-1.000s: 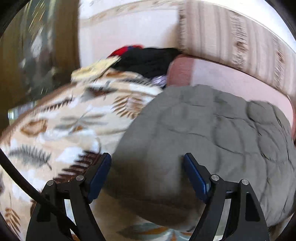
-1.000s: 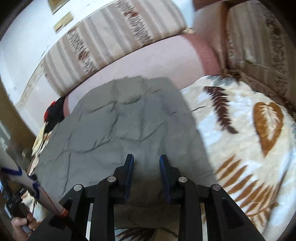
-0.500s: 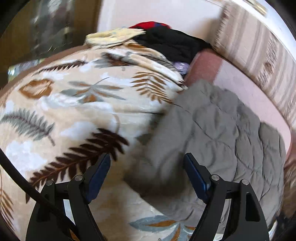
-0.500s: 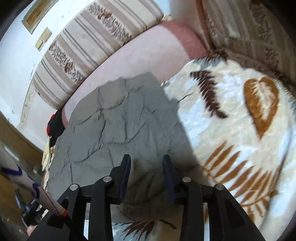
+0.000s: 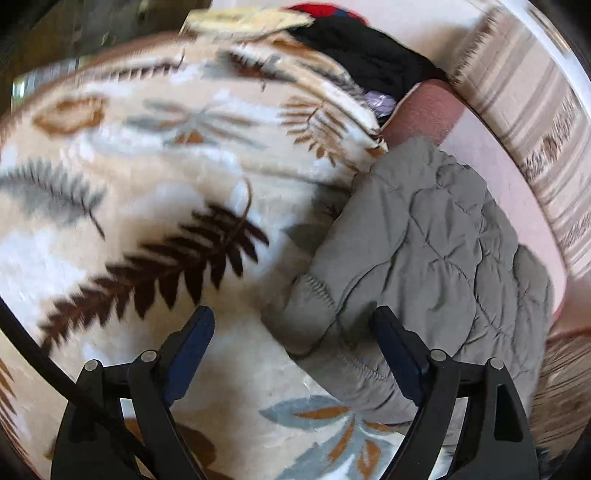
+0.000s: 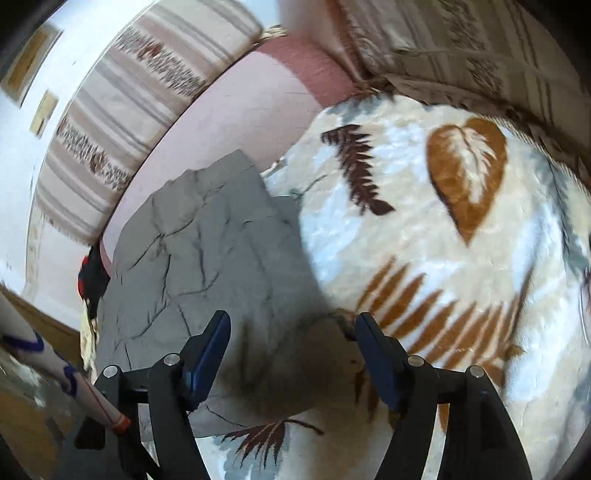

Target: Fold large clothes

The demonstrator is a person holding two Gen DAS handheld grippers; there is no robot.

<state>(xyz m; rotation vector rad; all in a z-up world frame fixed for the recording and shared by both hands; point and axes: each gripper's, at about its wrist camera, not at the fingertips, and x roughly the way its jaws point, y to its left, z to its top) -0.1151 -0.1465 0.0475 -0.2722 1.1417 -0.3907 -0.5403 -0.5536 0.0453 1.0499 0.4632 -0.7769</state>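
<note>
In the left wrist view, a cream blanket printed with brown, grey and ochre fern leaves (image 5: 155, 192) is seen filling the left and middle of the picture, much of it blurred. At the far edge of the blanket, a pale yellow cloth (image 5: 240, 20) is laid, and just beside it to the right a pile of black clothing (image 5: 365, 55) with a red piece on top is heaped against the wall. The left gripper (image 5: 291, 350) is held above the blanket with its blue-padded fingers spread wide apart, and nothing is gripped between them. A stitched corner of the grey quilted garment (image 5: 436, 251) is seen between the two fingers, lying on the blanket. The garment is spread from there toward the right, up against a pink cushion (image 5: 487, 147), behind which a striped back cushion (image 5: 524, 96) is set.

In the right wrist view, a sleeve with blue markings (image 6: 55, 365) is seen at the lower left edge. The same grey quilted garment (image 6: 207, 251) is laid left of centre, with the pink cushion (image 6: 236, 114) beyond it. The right gripper (image 6: 291, 350) is held over the garment's near right corner, its fingers parted and clamped on nothing. To the right, the leaf-printed blanket (image 6: 443, 229) is spread out to the edge of the picture.
</note>
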